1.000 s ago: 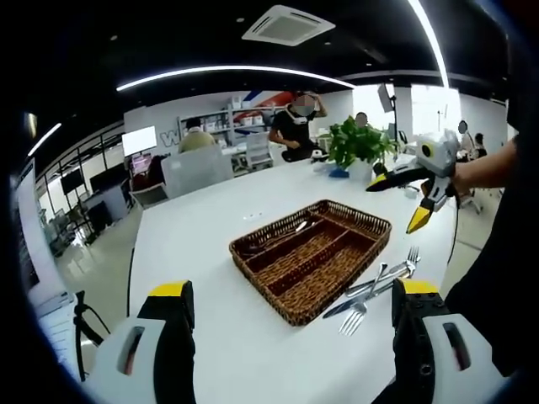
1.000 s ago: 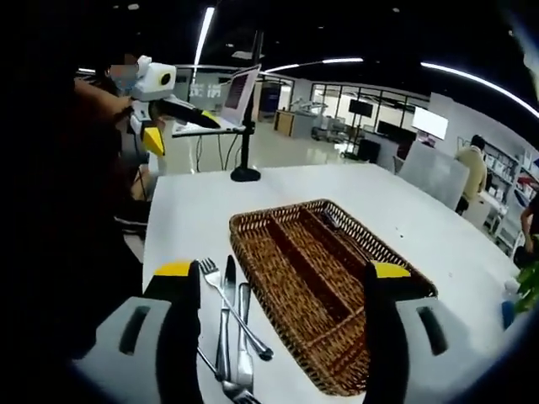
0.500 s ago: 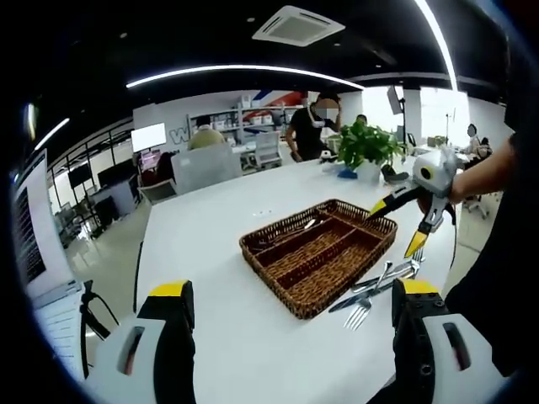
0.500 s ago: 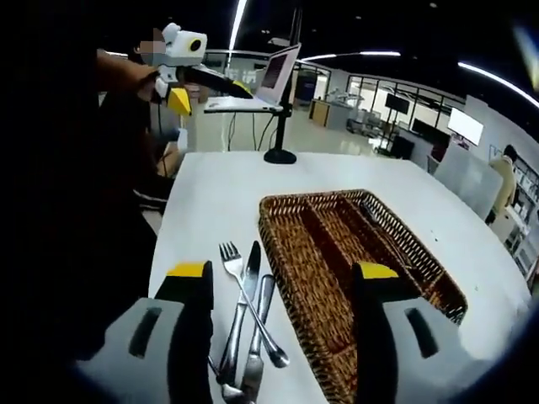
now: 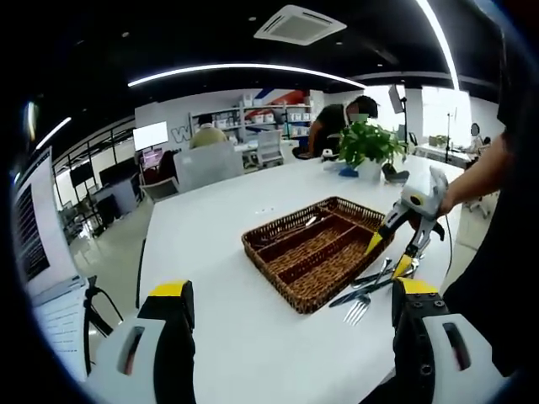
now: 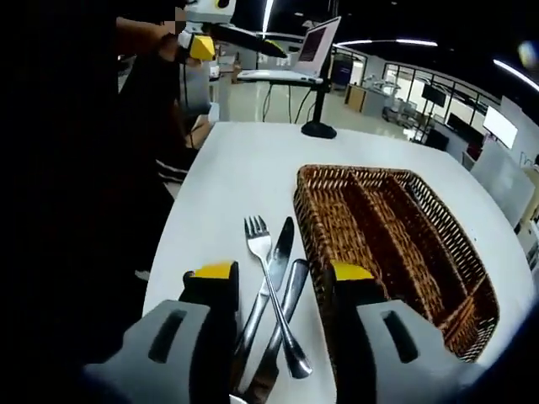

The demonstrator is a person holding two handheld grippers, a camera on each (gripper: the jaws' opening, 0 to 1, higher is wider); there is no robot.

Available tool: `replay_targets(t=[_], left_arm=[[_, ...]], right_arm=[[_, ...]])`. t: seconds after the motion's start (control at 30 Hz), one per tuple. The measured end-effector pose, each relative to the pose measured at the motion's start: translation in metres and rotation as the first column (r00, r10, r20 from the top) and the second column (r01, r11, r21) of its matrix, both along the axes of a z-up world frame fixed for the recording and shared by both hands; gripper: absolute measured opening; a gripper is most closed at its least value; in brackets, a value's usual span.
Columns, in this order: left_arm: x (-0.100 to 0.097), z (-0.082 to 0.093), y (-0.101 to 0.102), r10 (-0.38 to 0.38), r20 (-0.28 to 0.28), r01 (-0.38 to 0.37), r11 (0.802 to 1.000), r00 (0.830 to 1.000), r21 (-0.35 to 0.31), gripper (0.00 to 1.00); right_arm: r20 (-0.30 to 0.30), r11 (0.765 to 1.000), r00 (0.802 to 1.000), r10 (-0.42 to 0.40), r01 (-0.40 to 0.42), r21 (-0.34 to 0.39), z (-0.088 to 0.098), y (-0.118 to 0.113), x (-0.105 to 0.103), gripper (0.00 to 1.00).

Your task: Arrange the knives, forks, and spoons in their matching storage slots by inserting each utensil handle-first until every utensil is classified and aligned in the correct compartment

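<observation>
1. White table [image 5: 219, 227]: its long bare top runs from 6 toward 12 o'clock in the left gripper view. There is broad open surface at 9 o'clock of the brown wicker cutlery basket [image 5: 318, 248], and more between the basket and the near edge.
2. In the right gripper view the table's near-side edge runs along 9 o'clock, a dark-clothed person just past it. The basket [image 6: 396, 244] sits at 2 o'clock, its near rim just beside the cutlery.
3. Basket compartments: long slots parallel to its length. One metal utensil lies in the far slot in the left gripper view; its type cannot be told.
4. Cutlery lies on the bare table outside the basket: a silver fork [image 6: 269, 290], tines toward 12 o'clock, crosses over a silver table knife [image 6: 274, 261]. A further silver utensil [image 6: 286, 316] lies just beside them, its type unclear.
5. Right gripper [image 6: 278, 278]: yellow-tipped jaws apart, low over the pile, straddling the handles. Whether they touch the cutlery cannot be told. It grips nothing.
6. In the left gripper view the right gripper [image 5: 392, 252] points down at 3 o'clock over the cutlery pile [image 5: 370, 290], held by a hand and forearm entering from the right.
7. Left gripper [image 5: 290, 299]: jaws wide apart, empty, well above the table. In the right gripper view it [image 6: 232, 38] is raised at 11 o'clock.
8. Green potted plant [image 5: 362, 147] stands near the table's far end.
</observation>
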State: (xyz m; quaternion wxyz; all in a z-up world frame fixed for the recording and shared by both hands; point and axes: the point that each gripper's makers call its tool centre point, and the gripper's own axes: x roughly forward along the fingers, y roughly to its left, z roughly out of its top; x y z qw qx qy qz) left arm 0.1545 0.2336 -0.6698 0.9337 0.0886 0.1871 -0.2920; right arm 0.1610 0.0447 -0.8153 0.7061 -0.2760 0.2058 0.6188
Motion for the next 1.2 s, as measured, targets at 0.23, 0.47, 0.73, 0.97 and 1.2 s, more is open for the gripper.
replay_targets(t=[0.23,0.47,0.73,0.97,1.2], left_arm=[[-0.004,-0.002,0.006,0.016,-0.005,-0.016,1.000,1.000,0.003,1.00],[-0.005,-0.004,0.009,0.033,-0.011,-0.033,0.999,0.999,-0.001,1.00],[-0.008,-0.008,0.013,0.046,-0.024,-0.047,0.999,0.999,-0.003,1.00],[-0.009,-0.009,0.016,0.062,-0.029,-0.062,0.998,0.998,-0.004,1.00],[-0.009,-0.009,0.015,0.064,-0.031,-0.064,0.998,0.997,-0.005,1.00]], right_arm=[[-0.022,0.998,0.998,0.056,-0.057,-0.033,-0.016,0.004,-0.001,0.30],[-0.033,0.991,0.993,0.112,-0.114,-0.067,-0.032,0.011,-0.005,0.21],[-0.034,0.971,0.978,0.204,-0.206,-0.122,-0.050,0.018,-0.010,0.14],[-0.030,0.967,0.974,0.224,-0.226,-0.115,-0.048,0.024,-0.011,0.10],[-0.018,0.962,0.968,0.252,-0.252,-0.102,-0.049,0.031,-0.012,0.03]])
